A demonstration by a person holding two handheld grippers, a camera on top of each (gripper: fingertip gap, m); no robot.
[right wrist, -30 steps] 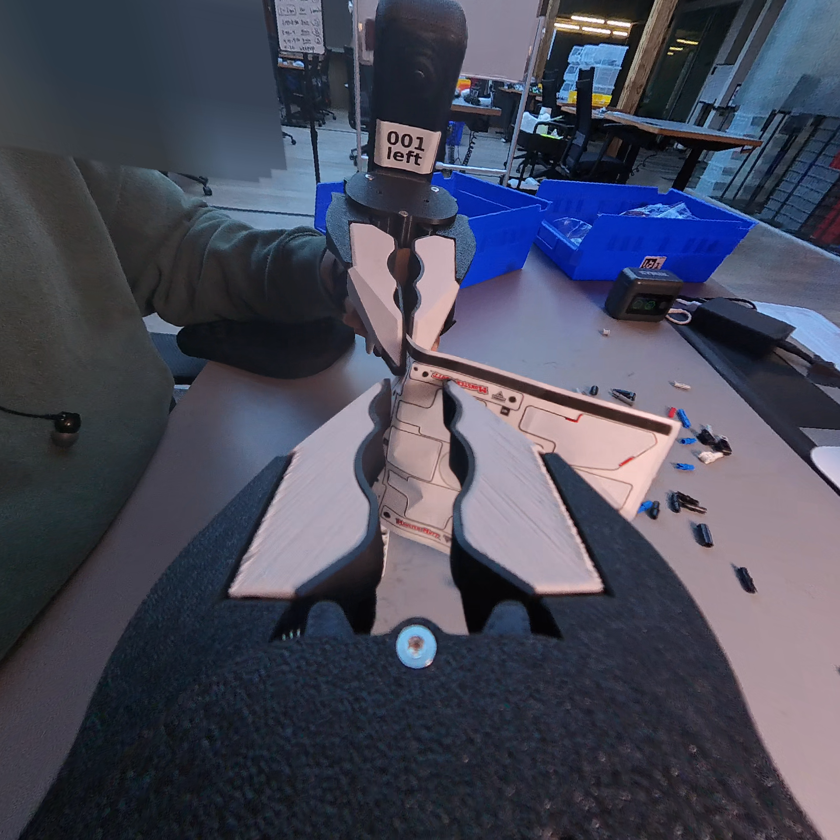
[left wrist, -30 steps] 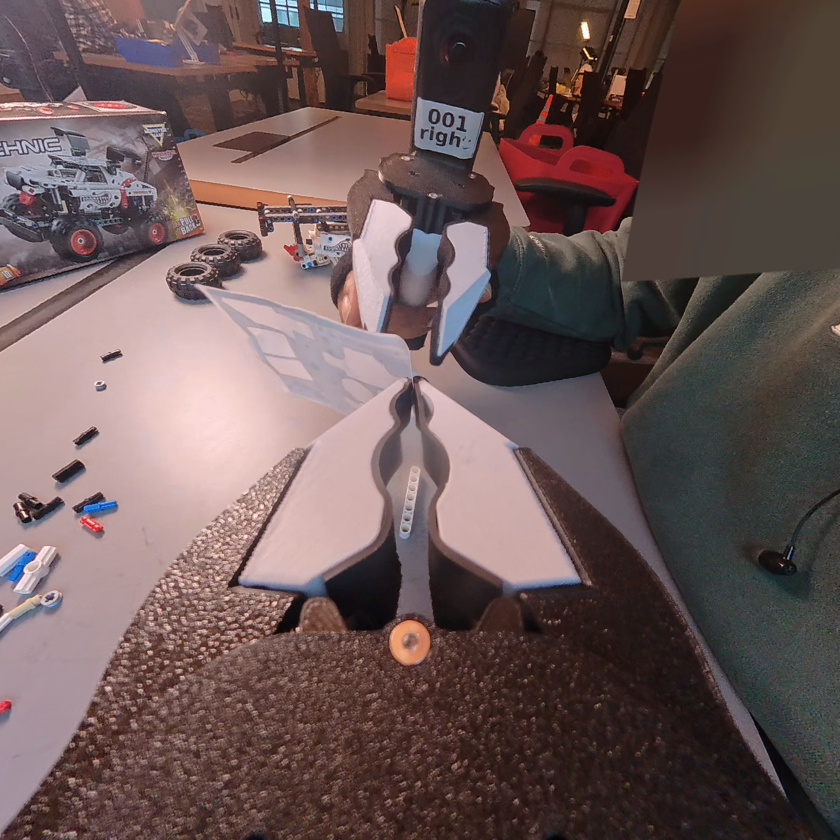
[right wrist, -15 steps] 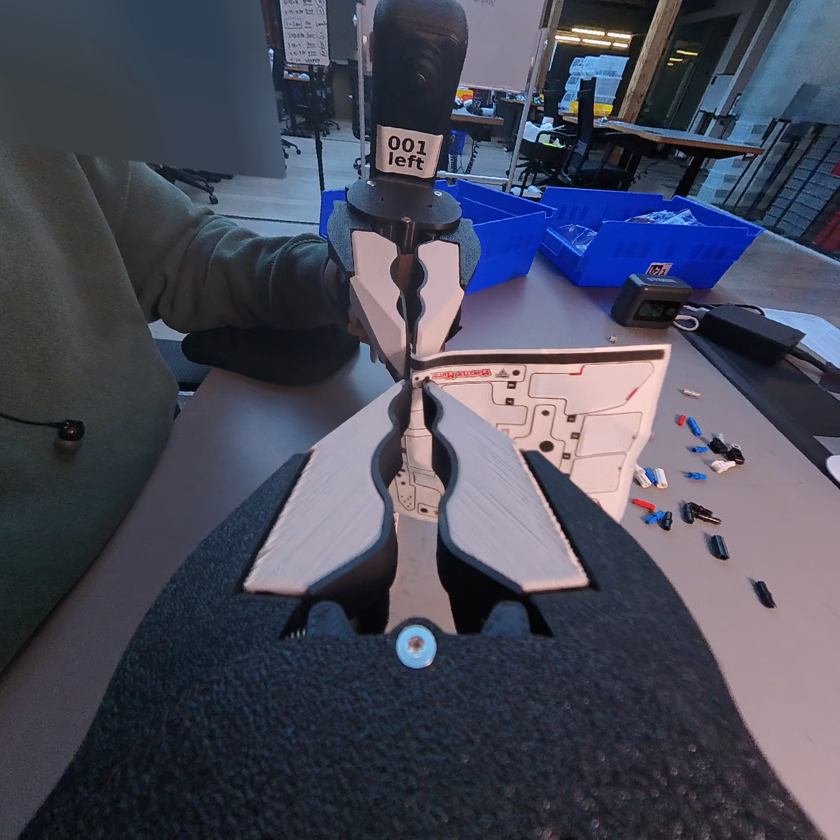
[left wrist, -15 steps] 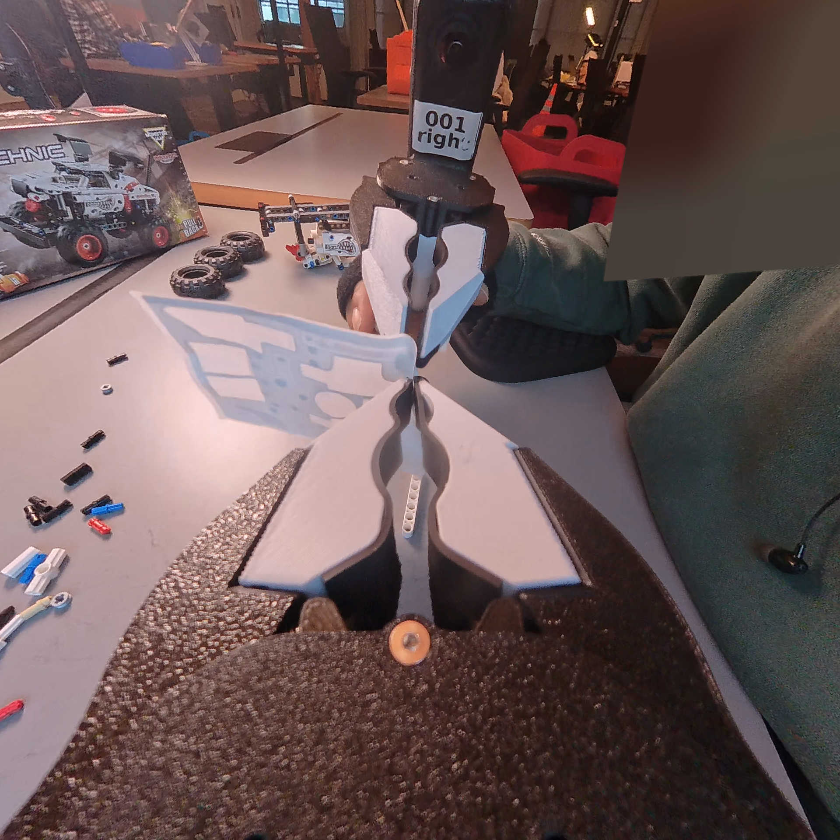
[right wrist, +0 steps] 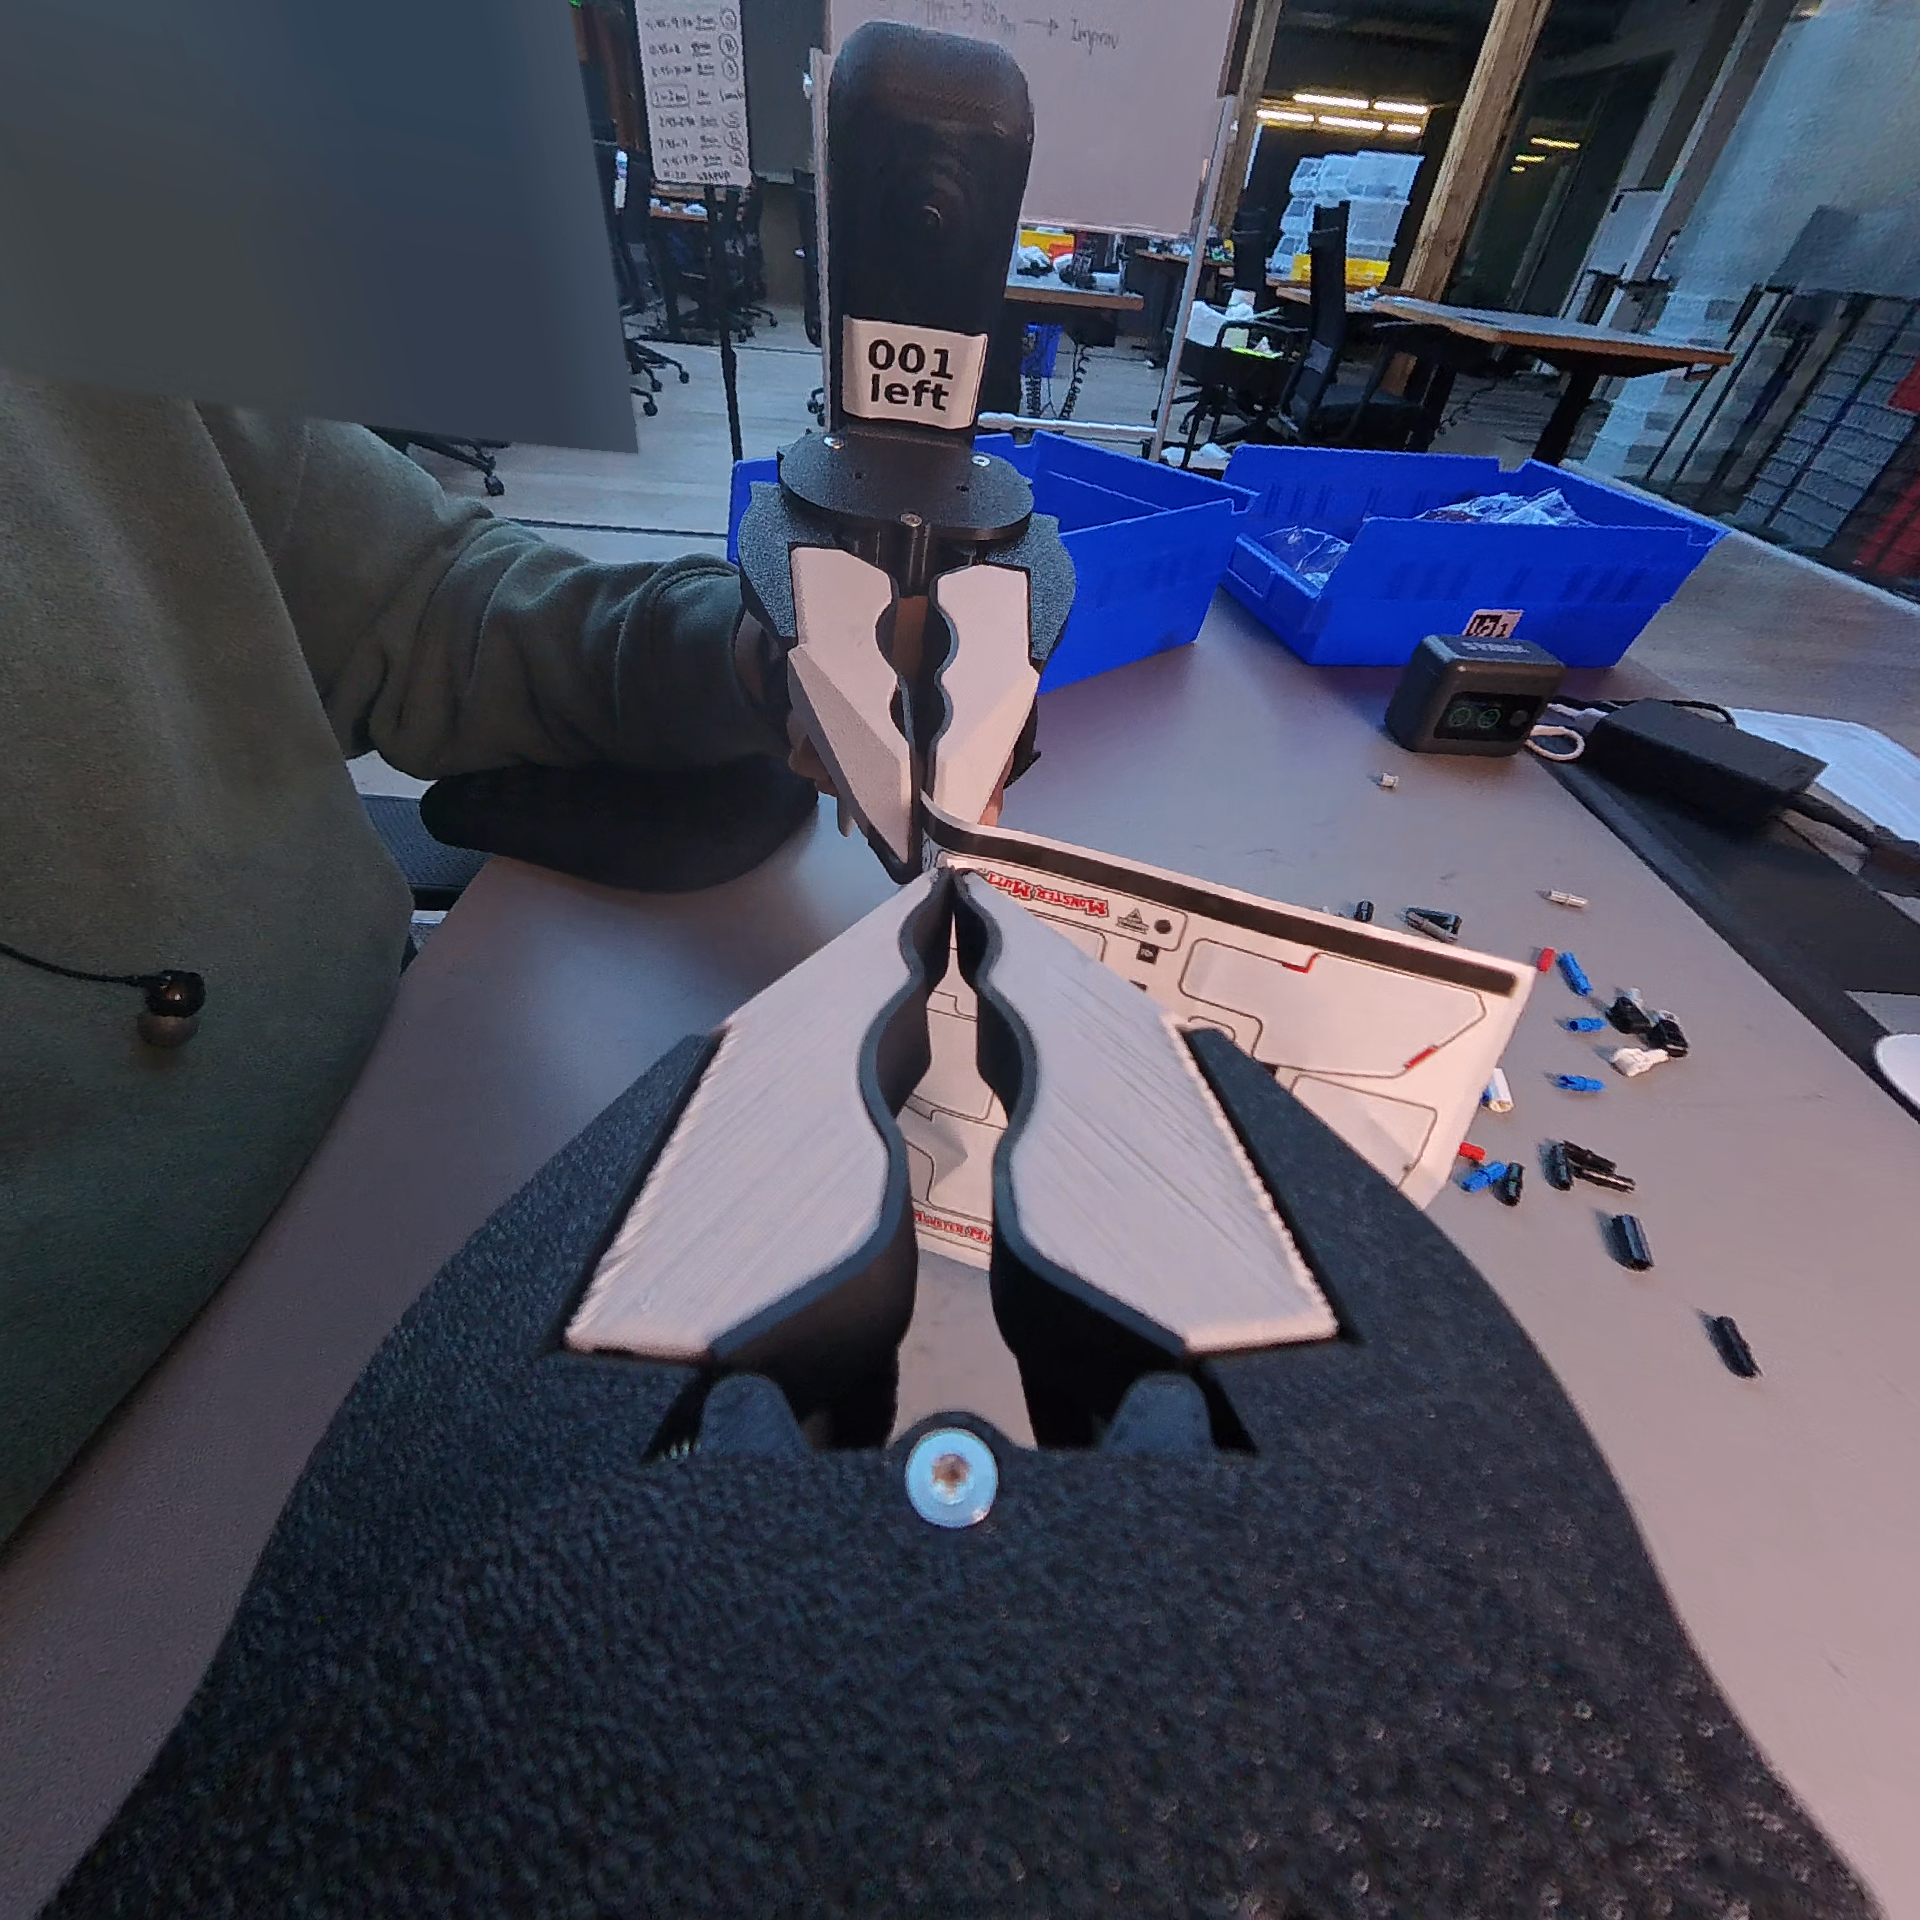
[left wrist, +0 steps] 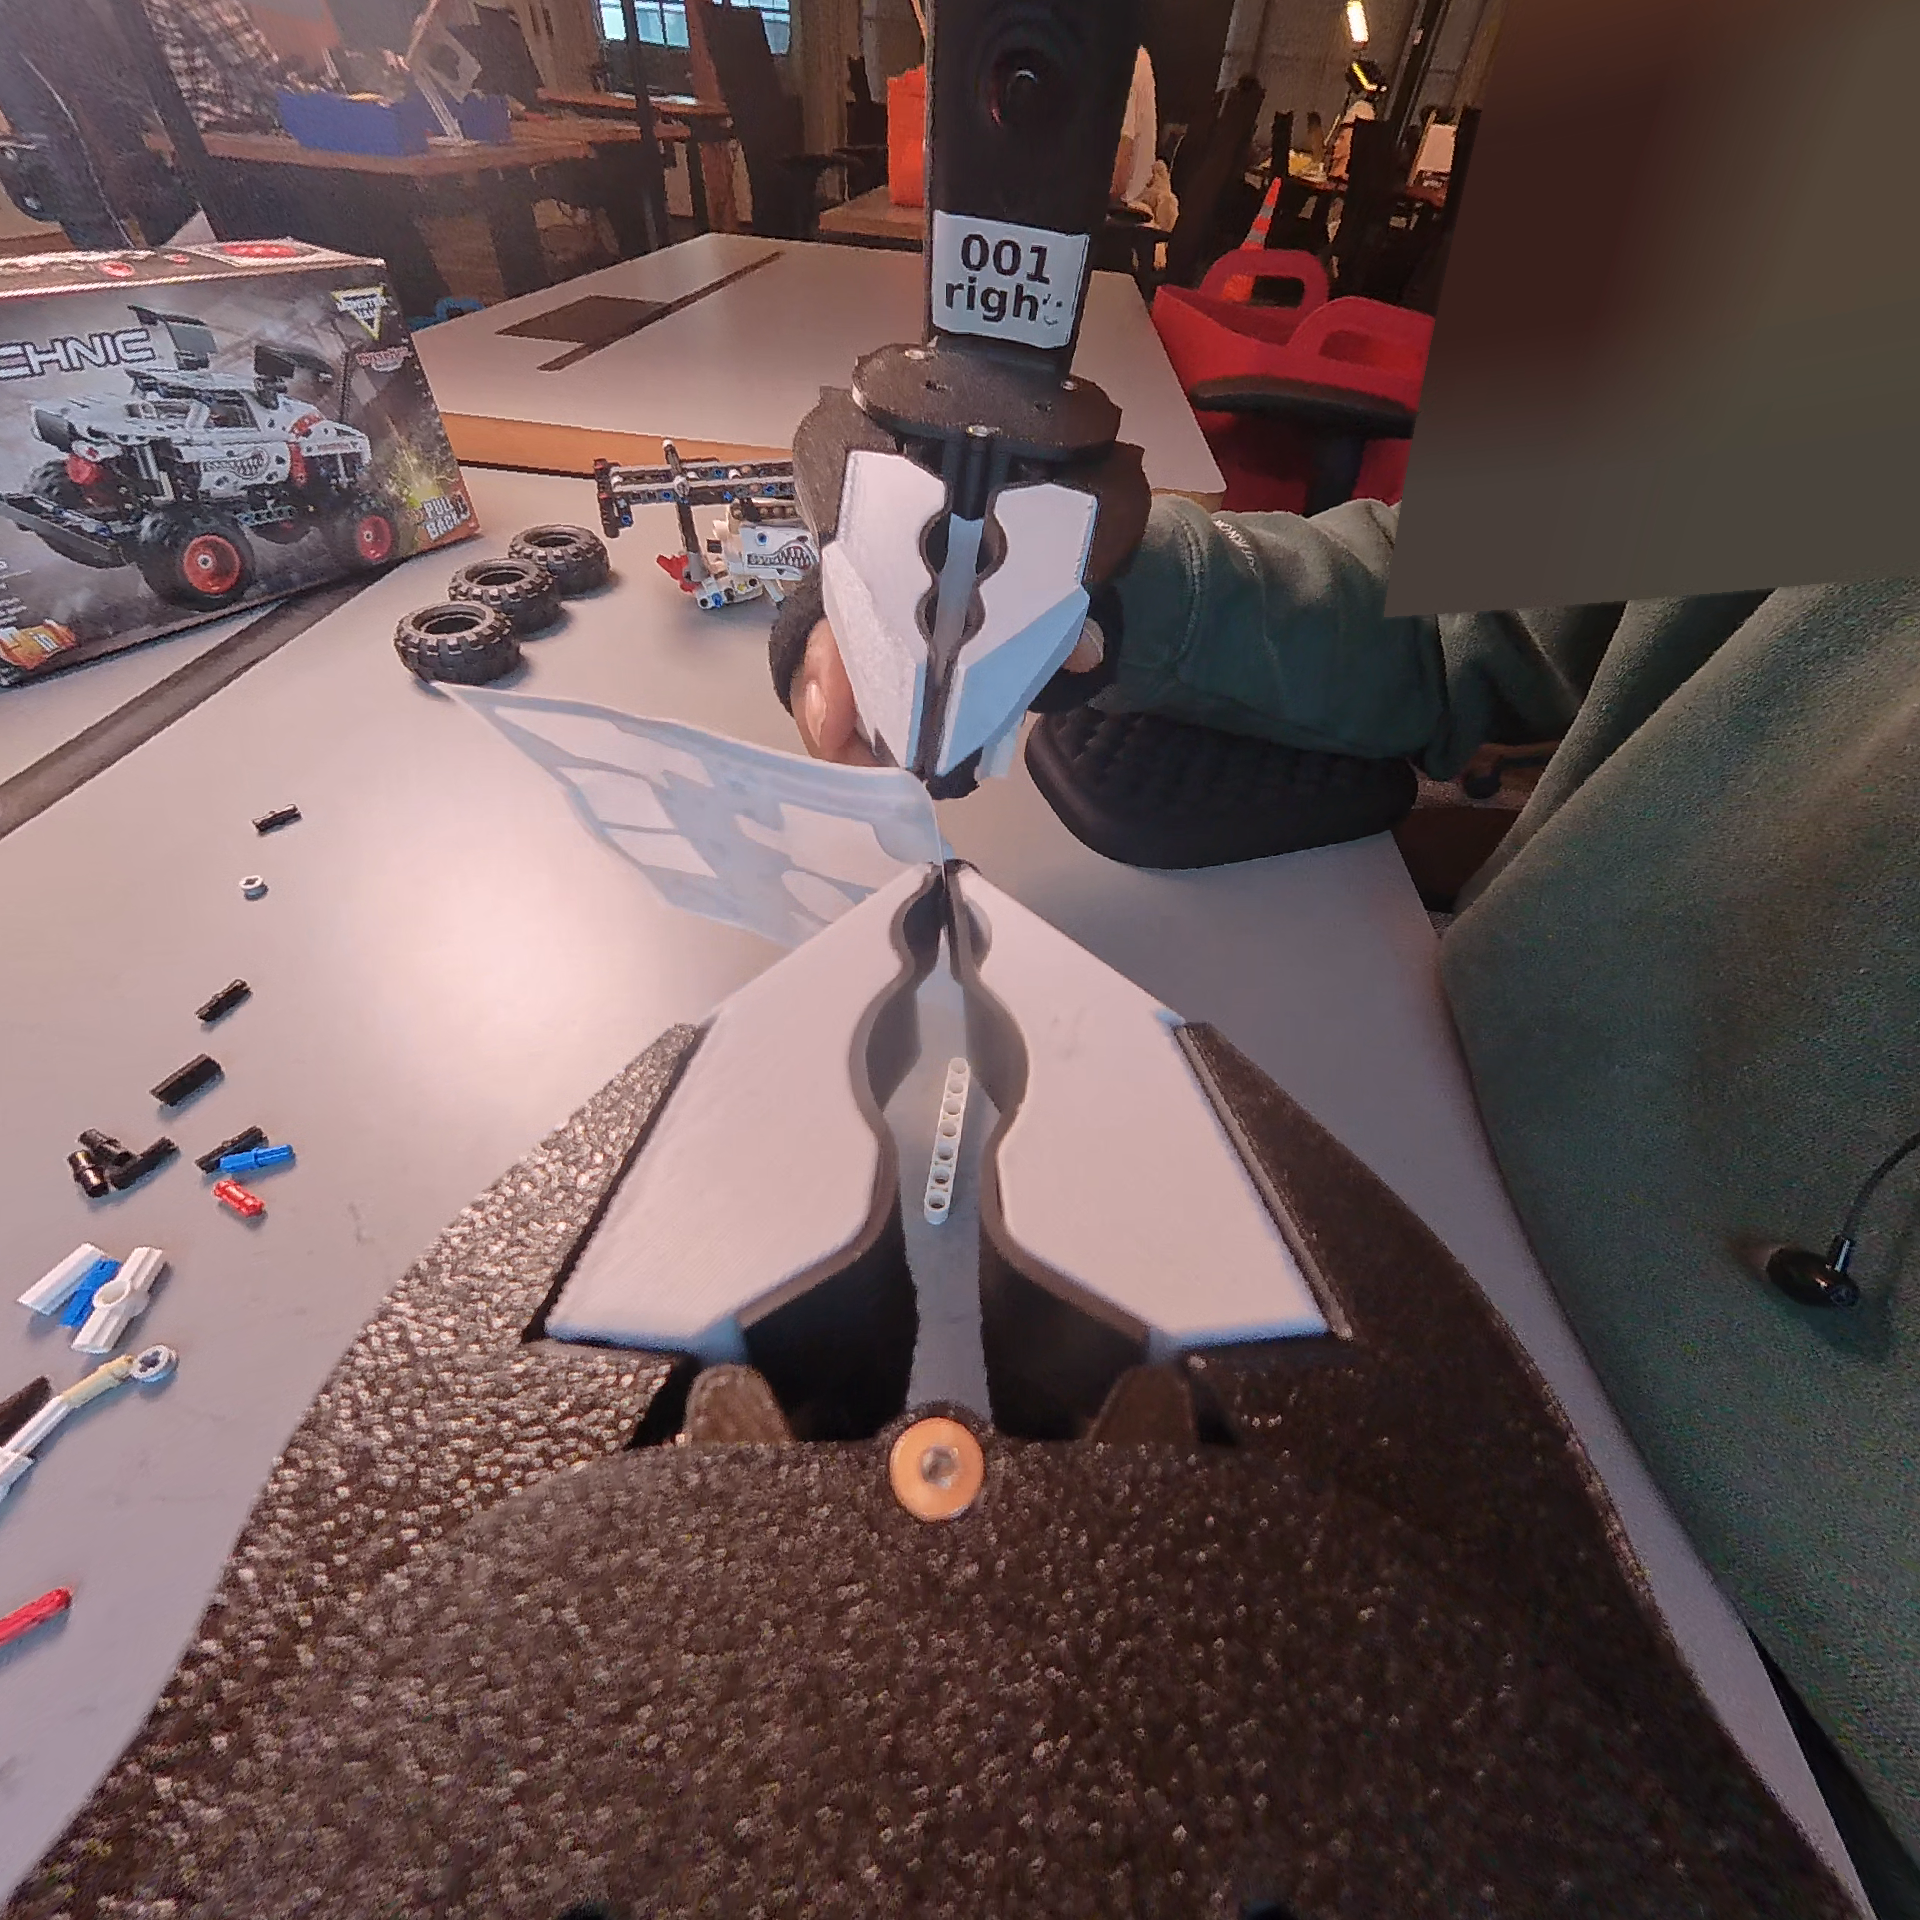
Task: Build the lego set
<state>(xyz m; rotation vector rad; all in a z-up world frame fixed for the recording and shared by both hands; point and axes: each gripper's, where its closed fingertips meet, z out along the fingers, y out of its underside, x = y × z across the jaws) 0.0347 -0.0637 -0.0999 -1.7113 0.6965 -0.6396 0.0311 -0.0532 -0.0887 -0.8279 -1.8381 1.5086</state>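
Observation:
A white sticker sheet point(left wrist: 707, 821) with printed outlines hangs above the grey table, tilted; it also shows in the right wrist view point(right wrist: 1299, 997). My left gripper point(left wrist: 943, 873) is shut on the sheet's near corner. My right gripper point(right wrist: 951, 878) faces it tip to tip and is shut on the same corner. The right gripper shows in the left wrist view point(left wrist: 935, 774) and the left gripper in the right wrist view point(right wrist: 914, 842). A white holed beam point(left wrist: 948, 1143) lies on the table under my left fingers.
A lego box point(left wrist: 187, 436), three black tyres point(left wrist: 499, 592) and a part-built frame point(left wrist: 727, 520) stand at the far left. Small pins point(left wrist: 239, 1164) lie scattered at left. Blue bins point(right wrist: 1455, 561), a black device point(right wrist: 1475, 707) and more pins point(right wrist: 1558, 1143) are at right. Less than 4 cm separates the two grippers' tips.
My right gripper was open a second ago and has shut on the sheet's corner. The sheet swung upright, then tilted back down flatter.

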